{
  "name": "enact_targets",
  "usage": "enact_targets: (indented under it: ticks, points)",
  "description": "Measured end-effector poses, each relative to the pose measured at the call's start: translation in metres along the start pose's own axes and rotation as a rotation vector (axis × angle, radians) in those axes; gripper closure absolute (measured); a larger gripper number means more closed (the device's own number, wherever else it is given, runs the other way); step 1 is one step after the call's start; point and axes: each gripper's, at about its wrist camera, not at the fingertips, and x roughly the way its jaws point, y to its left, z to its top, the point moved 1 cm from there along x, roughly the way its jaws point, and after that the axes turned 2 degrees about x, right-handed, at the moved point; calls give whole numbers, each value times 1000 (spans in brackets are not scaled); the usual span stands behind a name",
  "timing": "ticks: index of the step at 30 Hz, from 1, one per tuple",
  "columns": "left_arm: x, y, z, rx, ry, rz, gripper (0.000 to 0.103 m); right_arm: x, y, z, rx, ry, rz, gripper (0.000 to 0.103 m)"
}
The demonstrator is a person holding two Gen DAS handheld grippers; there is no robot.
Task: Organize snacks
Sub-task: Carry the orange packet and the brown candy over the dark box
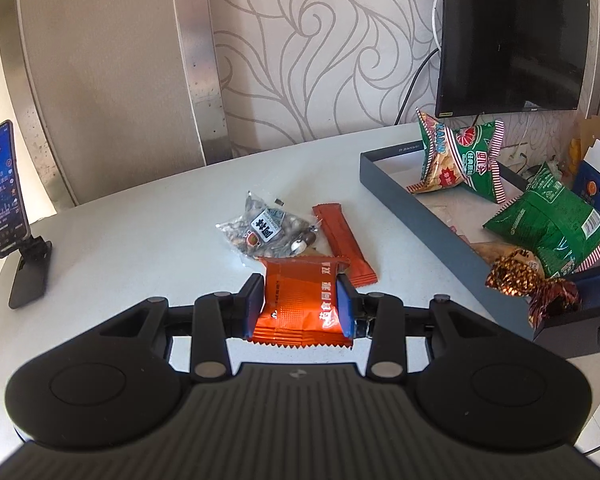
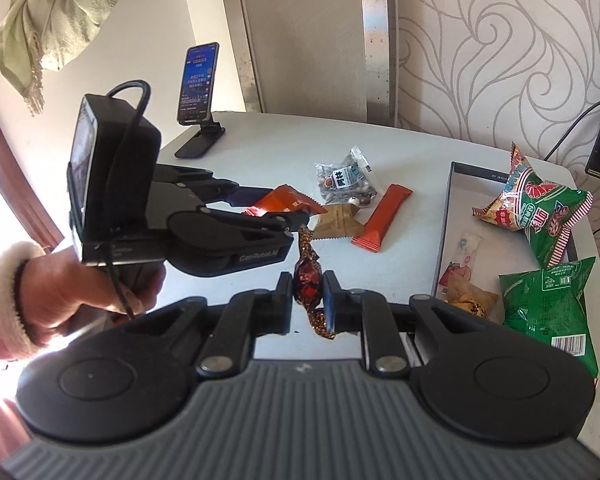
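- The tabletop carries everything; ahead of the left claw some snacks lie loose on it, so I judge the task is about half done.
- The grey tray lies to the right of the right claw and ahead of it. It already holds several snacks, so this part looks finished.
- Inside the tray, two green chip bags are the biggest things: one stands at the far end, the other lies nearer to the right claw.
- Between them and the near wall lie some small wrapped sweets; I cannot tell exactly how many.
- The left claw is pinching an orange square packet between its two blue pads, lifted a little over the tabletop. It must travel right to reach the tray.
- The right claw is pressed together on a dark red twisted candy, held upright in the air, left of the tray.
- Left to do, just ahead of the left claw: a clear bag of nuts, a long orange bar beside it, and a small tan packet that touches the bar's end.
- My judgement: two snacks are in hand, three wait, and then the sorting should be complete.
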Motion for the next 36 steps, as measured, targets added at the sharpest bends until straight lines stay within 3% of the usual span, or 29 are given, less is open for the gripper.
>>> enact_targets:
  ticks: [19, 36]
  points:
    - [14, -38, 28, 74, -23, -88, 60, -21, -20, -8, 74, -32, -73, 84]
    - [26, -50, 31, 89, -14, -130, 60, -21, -27, -14, 107, -12, -97, 85]
